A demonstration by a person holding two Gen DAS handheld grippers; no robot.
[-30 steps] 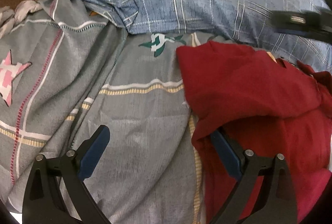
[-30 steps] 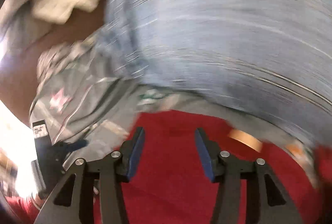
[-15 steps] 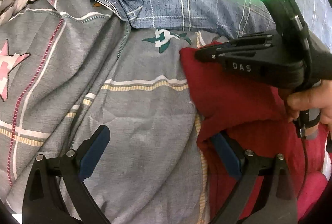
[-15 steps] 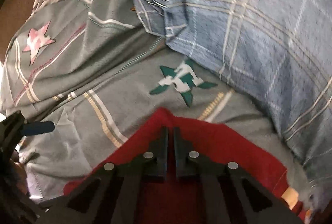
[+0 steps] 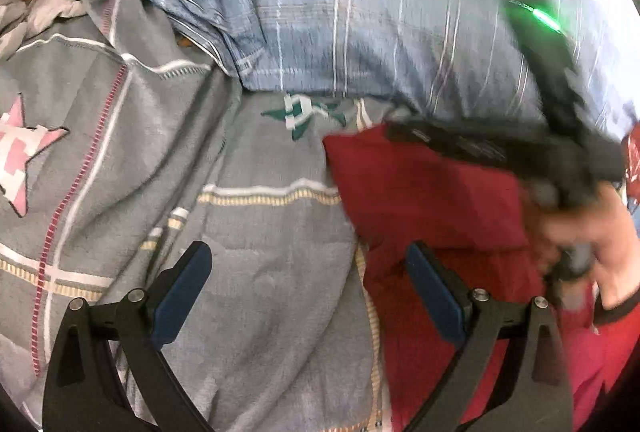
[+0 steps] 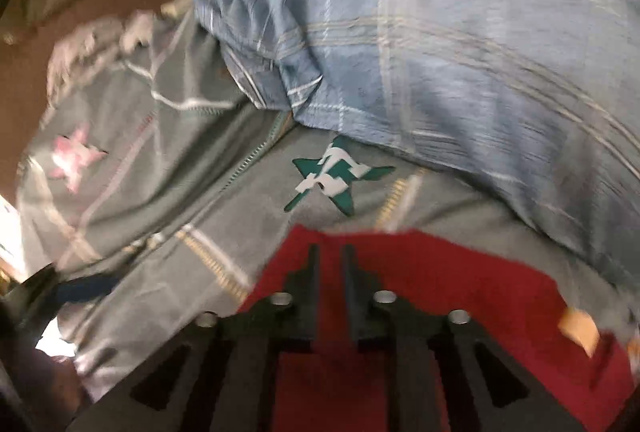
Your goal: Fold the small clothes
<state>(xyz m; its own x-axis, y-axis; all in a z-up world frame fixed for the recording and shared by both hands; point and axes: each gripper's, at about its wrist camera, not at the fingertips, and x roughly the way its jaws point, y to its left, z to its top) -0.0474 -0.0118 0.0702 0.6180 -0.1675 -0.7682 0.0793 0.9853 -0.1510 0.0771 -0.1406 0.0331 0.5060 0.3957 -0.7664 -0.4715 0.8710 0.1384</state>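
Item: red garment (image 5: 432, 199), small, lying on a grey bedspread (image 5: 256, 296) printed with stars and stitched bands. A blue plaid pillow (image 5: 360, 11) is set beyond it.

Position: ahead and to the right of the left gripper (image 5: 308, 292); directly under and ahead of the right gripper (image 6: 330, 264). Its far corner is seen just short of a teal star (image 6: 332, 175).

Tool state: the left gripper is spread wide and holds nothing; its right finger (image 5: 432, 288) is laid at the garment's near left edge, its left finger over bare bedspread. The right gripper's jaws are drawn to a narrow slit above the far edge of the red cloth; whether a layer is pinched between them cannot be told from either view, both being blurred there.

Handling, judged: light, limp, unbreakable; it is expected to sag and crease when lifted, and to drag on the napped bedspread. Slipperiness is judged low.

Recommended hold: at a corner or hemmed edge, one layer only, so the bedspread is not gathered up with it. Two corners are best taken together, so that the fold line is kept straight.
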